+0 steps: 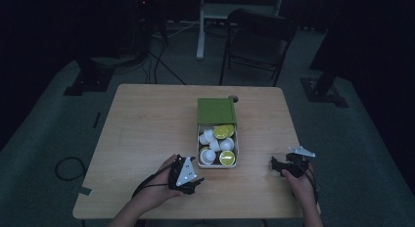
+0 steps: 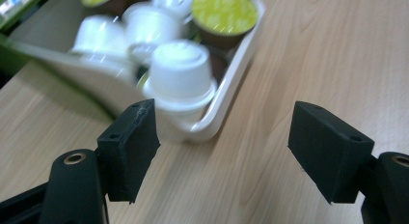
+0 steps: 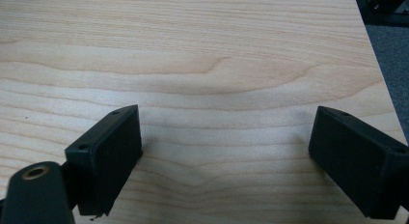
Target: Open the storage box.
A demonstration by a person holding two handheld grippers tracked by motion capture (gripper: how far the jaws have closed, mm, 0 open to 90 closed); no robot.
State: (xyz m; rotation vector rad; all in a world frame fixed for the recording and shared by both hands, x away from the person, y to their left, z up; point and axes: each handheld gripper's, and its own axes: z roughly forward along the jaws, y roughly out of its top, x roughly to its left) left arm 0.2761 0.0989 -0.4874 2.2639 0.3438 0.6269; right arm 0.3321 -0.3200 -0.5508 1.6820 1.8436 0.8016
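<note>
The tray point(image 1: 199, 149) of capsules lies just ahead of the left gripper point(image 1: 195, 184), its near corner touching-close to the left jaw in the left gripper view and nothing between the two jaws, which stand well apart over bare wood. The tray point(image 2: 226, 96) is a shallow white box with its long axis running away from the person, in line with the green lid point(image 1: 216, 111) that lies flat against its far end. In the left gripper view that axis slants up and to the left from the jaws.

In the high view about eight capsules can be made out in the tray, though the heap is too crowded for a sure count: three show yellow-green foil tops, the rest show white. The nearest white capsule point(image 2: 181, 75) sits just beyond the left jaw, bottom up, its wide rim down against the tray wall. A green-topped capsule point(image 2: 224, 14) lies farther in, foil facing up.

The right gripper point(image 1: 277, 165) rests well apart from the tray, to its right, near the near right corner of the counter point(image 1: 147, 129). Its jaws are also spread wide with only wood grain point(image 3: 202, 64) between them; the counter's edge runs close past the right jaw.

There is open counter to the left of the tray and between the two grippers, and a chair point(image 1: 259, 38) stands beyond the far edge
</note>
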